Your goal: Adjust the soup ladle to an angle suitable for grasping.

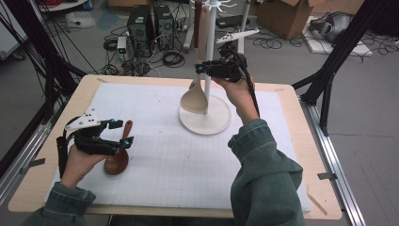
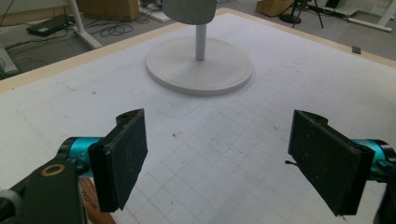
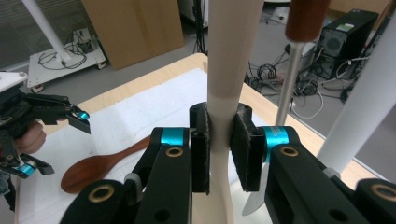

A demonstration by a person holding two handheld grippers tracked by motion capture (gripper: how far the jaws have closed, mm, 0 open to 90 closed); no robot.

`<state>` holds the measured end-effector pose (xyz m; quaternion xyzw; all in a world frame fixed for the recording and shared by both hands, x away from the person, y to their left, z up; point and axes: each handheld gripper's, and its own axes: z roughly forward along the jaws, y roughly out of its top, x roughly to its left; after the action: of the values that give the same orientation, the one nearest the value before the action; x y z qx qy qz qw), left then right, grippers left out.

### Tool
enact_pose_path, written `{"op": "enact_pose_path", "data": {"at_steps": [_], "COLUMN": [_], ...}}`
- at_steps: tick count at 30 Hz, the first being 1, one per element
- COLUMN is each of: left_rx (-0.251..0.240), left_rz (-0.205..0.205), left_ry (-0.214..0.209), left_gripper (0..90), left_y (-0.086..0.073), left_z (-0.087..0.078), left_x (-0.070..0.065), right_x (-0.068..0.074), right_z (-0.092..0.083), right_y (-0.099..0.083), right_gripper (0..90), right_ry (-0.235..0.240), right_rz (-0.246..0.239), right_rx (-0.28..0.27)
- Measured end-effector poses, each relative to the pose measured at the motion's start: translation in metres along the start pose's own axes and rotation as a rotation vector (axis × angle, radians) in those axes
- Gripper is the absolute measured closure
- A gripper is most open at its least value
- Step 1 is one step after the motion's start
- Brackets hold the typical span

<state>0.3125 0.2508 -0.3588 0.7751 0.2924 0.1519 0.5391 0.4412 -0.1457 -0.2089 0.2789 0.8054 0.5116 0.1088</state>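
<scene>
In the left gripper view, the dark brown wooden spoon [image 2: 95,205] is mostly hidden behind the left tongs [image 2: 231,161] and cut by the bottom edge. In the right gripper view, the pale wooden spoon's [image 3: 227,60] handle runs off the top edge, its bowl hidden below the right tongs [image 3: 220,147].

Pale wooden spoon [image 1: 195,98] upright beside stand, brown spoon [image 1: 117,157] flat

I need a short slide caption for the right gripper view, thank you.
Right gripper clamps the pale spoon's handle beside the rack pole; brown spoon lies on the table.
</scene>
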Motion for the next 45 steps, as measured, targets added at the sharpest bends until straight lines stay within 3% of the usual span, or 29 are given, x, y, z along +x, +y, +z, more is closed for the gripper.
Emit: {"op": "enact_pose_path", "data": {"at_steps": [22, 45], "left_rx": [-0.001, -0.011], "left_rz": [0.003, 0.006], "left_ry": [-0.006, -0.008], "left_gripper": [20.3, 20.3], "left_y": [0.001, 0.002], "left_z": [-0.001, -0.003], "left_x": [0.001, 0.001], "right_x": [-0.011, -0.019], "right_z": [0.009, 0.010], "right_y": [-0.004, -0.014], "right_gripper": [78.9, 75.5], "right_ry": [-0.020, -0.013], "right_rz": [0.035, 0.040], "right_rx": [0.030, -0.031]}}
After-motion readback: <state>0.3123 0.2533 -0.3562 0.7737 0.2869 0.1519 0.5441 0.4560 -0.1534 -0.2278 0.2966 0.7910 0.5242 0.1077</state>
